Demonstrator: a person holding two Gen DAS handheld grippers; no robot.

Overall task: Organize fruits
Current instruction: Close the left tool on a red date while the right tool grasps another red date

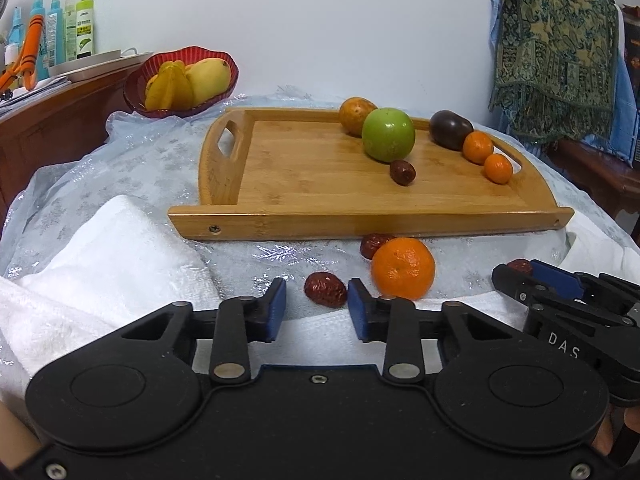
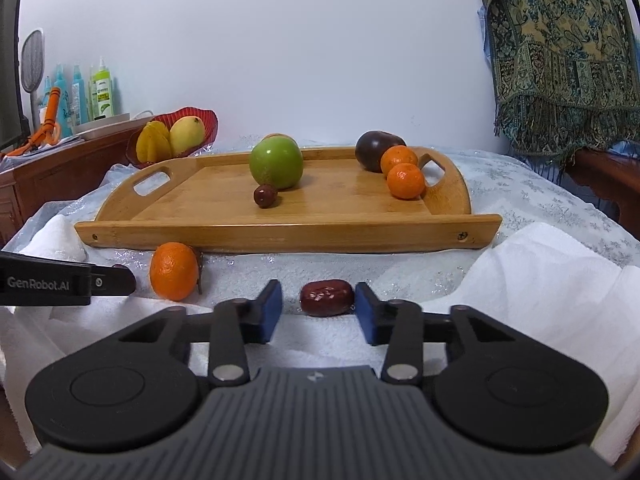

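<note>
My left gripper (image 1: 317,296) stands open low over the white towel, with a red date (image 1: 325,289) between its blue pads; the date touches the right pad and a gap shows at the left one. My right gripper (image 2: 319,304) is open the same way around a second red date (image 2: 327,298). A large tangerine (image 1: 403,267) lies just ahead with another date (image 1: 374,244) behind it. The wooden tray (image 1: 360,224) holds a green apple (image 1: 388,134), a date (image 1: 403,172), two small tangerines (image 1: 478,147), a dark fruit (image 1: 450,128) and a brownish fruit (image 1: 356,114).
A red bowl (image 1: 180,80) with a mango and a starfruit stands behind the tray's left end. Folded white towels (image 1: 100,260) rise at both sides of the cloth. A wooden cabinet (image 1: 52,120) with bottles is at the left, a patterned shawl (image 1: 556,48) hangs at the right.
</note>
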